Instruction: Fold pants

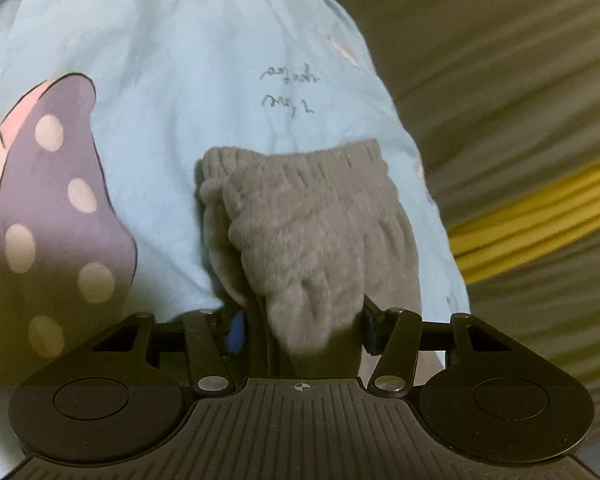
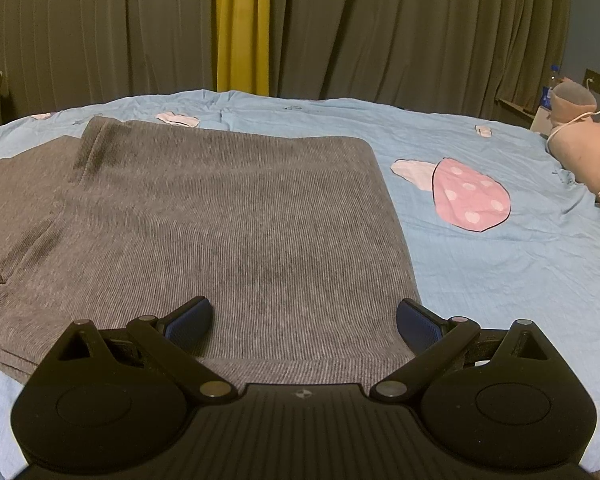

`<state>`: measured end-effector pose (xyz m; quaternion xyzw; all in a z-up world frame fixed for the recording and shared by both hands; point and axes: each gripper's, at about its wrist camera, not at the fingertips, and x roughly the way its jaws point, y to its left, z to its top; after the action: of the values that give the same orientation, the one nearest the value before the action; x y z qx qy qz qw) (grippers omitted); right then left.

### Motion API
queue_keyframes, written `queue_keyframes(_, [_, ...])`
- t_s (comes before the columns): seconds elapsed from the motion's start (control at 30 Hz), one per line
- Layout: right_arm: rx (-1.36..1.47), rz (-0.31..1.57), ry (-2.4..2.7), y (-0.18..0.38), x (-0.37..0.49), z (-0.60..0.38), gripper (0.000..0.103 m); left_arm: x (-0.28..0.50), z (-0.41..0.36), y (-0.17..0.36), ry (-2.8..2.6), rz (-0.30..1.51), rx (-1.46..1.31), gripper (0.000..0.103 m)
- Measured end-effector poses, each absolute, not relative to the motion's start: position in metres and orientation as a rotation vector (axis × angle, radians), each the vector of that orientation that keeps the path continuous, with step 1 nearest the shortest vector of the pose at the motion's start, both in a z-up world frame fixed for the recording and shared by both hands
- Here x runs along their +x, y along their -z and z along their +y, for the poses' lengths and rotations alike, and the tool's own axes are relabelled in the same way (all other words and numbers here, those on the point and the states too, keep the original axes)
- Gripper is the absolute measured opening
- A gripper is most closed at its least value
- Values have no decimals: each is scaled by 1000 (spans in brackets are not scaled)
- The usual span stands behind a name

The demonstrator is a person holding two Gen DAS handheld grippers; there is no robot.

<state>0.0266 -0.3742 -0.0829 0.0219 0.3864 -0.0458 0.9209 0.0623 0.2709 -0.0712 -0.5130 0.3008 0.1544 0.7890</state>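
Observation:
The grey ribbed pants lie flat and partly folded on the light blue bedsheet. My right gripper is open and empty, its blue pads just above the near edge of the pants. In the left wrist view my left gripper is shut on a bunched end of the grey pants and holds it above the sheet. The fabric hides most of the left fingers.
The sheet has pink dotted prints. Grey curtains with a yellow strip hang behind the bed. Plush toys and a bottle sit at the right edge.

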Motion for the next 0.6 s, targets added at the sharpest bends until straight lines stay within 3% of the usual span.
queue_keyframes(0.03, [45, 794, 94, 83, 27, -374, 99, 64, 271, 69, -336, 653, -1095, 39])
queue_keyframes(0.07, [45, 794, 95, 83, 27, -374, 99, 65, 271, 67, -332, 652, -1076, 33])
queue_keyframes(0.17, [47, 793, 94, 83, 27, -374, 99, 59, 264, 56, -320, 618, -1005, 25])
queue_keyframes(0.6, [58, 803, 88, 81, 30, -375, 99, 60, 167, -67, -131, 367, -578, 22])
